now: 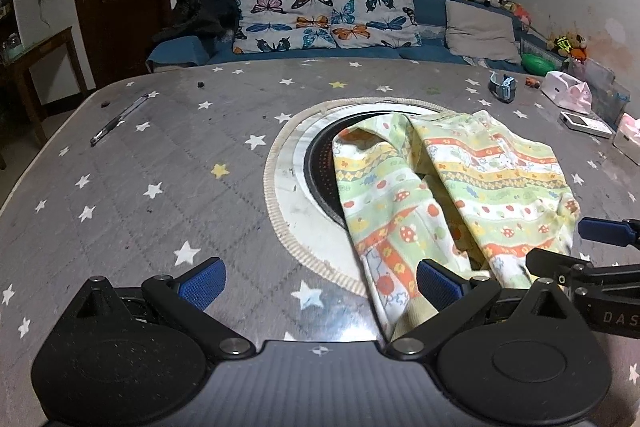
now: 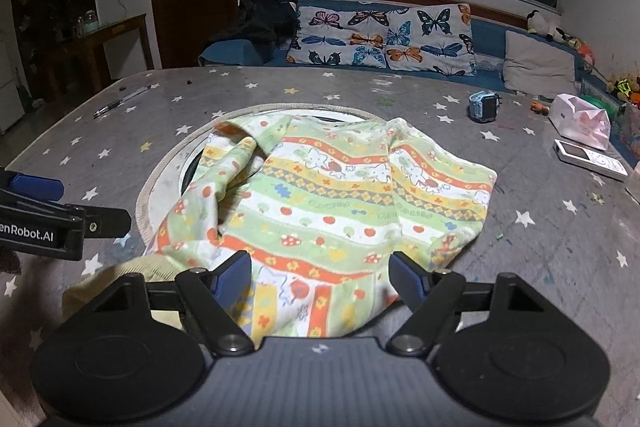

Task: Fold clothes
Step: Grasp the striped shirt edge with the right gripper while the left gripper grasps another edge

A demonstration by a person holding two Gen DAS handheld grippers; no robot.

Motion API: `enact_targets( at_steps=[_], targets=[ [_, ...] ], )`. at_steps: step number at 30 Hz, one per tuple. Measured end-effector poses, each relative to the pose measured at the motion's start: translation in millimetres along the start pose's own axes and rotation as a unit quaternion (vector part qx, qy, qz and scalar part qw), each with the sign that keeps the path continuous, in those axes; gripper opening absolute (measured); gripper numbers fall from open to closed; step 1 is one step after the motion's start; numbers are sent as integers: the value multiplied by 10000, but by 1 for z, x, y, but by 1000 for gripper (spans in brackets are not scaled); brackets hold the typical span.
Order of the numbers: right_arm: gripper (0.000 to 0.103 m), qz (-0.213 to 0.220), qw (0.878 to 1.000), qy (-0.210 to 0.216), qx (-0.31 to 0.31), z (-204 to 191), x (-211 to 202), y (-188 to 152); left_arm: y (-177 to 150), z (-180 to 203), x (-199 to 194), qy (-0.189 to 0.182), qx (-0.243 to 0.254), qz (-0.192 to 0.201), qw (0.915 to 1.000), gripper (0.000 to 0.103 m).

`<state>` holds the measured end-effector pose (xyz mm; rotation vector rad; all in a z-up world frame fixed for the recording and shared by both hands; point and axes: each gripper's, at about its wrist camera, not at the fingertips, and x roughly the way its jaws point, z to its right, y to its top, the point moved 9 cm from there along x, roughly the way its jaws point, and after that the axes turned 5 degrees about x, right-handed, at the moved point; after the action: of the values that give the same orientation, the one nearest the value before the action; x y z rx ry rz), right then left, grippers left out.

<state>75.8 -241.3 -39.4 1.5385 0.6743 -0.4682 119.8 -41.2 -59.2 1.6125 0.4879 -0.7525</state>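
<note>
Grippers low over table, left gripper spread wide, right gripper agape above patterned garment (rumpled).

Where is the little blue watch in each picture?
Left wrist view: the blue watch sits far back on the right of the starry table cover, beyond the patterned cloth.
Right wrist view: the blue watch is again far back and right, left of the pink-and-white bag.
Shared landmark: the butterfly pillows behind the table.
</note>
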Motion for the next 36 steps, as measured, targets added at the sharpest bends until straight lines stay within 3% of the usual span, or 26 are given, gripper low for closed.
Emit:
enact_targets(
  at_steps=[6,10,14,21,24,26,32,36],
  targets=[
    [65,-63,9998,131,99,1,21,16,12,-1,12,11,-12,64,10000,101],
    [62,-202,9994,246,97,-6,43,27,15,-1,19,-37,36,51,10000,93],
    [61,-181,9996,236,13,-17,61,43,17,-3,26,-8,79,32,10000,86],
    [61,-275,9996,51,24,-24,101,67,34,-15,39,10,-3,62,10000,85],
    [52,-397,9992,-51,37,-24,117,68,44,-20,47,17,-47,66,10000,87],
    [40,-466,9988,-121,52,-22,125,67,51,-21,53,-17,-70,70,9999,88],
    [16,-361,9990,-149,202,-9,115,65,76,-24,81,-111,-203,67,9997,91],
    [9,-213,9994,-170,221,-1,102,65,89,-17,101,-196,-92,103,9997,93]
  ],
)
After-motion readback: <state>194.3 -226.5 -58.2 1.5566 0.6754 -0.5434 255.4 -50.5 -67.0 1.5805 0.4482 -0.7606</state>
